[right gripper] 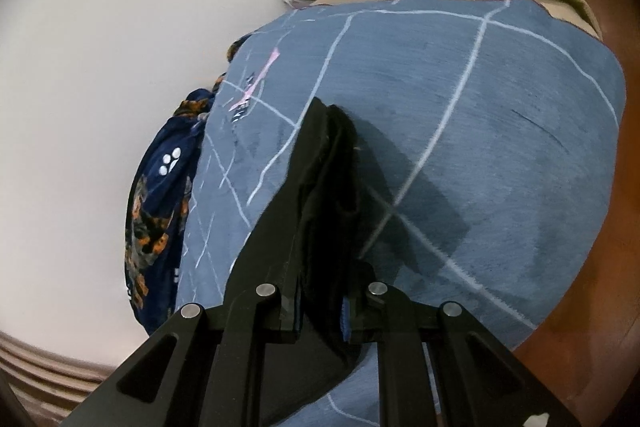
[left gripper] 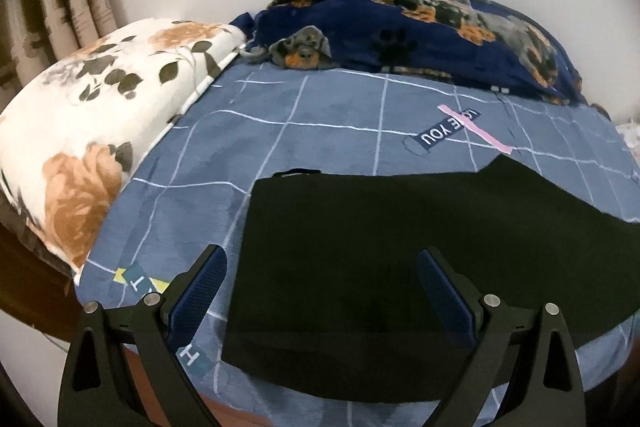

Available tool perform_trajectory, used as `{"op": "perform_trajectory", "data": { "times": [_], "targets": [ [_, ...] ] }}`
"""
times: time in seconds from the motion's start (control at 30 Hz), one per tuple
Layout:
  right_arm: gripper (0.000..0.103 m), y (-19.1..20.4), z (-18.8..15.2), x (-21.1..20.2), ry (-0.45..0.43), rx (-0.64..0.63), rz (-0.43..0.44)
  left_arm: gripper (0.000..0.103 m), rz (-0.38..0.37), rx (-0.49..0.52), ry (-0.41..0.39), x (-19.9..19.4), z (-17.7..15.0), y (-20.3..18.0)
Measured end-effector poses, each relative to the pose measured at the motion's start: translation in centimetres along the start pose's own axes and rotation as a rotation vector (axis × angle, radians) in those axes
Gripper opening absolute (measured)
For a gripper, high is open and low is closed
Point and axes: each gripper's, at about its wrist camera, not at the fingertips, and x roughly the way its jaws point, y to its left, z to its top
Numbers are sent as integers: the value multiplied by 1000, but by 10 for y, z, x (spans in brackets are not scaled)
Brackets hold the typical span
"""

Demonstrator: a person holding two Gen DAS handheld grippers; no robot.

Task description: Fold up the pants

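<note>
in the left wrist view the black pants (left gripper: 360, 267) lie flat on the blue checked bed cover (left gripper: 280, 147), filling the lower middle and right of the frame. their left edge runs straight up from the lower centre, and the near hem lies close to the bed's front edge at the bottom. the left tongs (left gripper: 322, 291) stand wide above that near part, gripping nothing. bare cover stretches beyond the pants to the floral pillow (left gripper: 80, 127) at left and the navy dog-print blanket (left gripper: 420, 27) at top.

in the right wrist view the right tongs (right gripper: 324, 147) are pinched narrow on a bunched fold of the pants (right gripper: 332, 187), lifted off the cover. open cover fills the right half, ending at the bed's edge on the far right.
</note>
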Motion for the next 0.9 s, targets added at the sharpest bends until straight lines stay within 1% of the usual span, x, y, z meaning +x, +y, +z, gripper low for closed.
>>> {"op": "perform_trajectory", "data": {
  "times": [0.2, 0.4, 0.6, 0.77, 0.9],
  "targets": [
    [14, 13, -2, -3, 0, -27, 29, 96, 2, 54, -2, 1, -2, -11],
    [14, 22, -6, -5, 8, -34, 63, 96, -3, 53, 8, 4, -2, -10],
    [14, 48, -15, -6, 18, -90, 95, 96, -6, 54, 28, 7, -3, -13],
    [14, 64, -21, -8, 24, -121, 114, 96, -2, 74, 12, 4, -4, -17],
    [14, 87, -31, -8, 39, -179, 128, 96, -3, 92, 10, 4, -5, -21]
  ]
}}
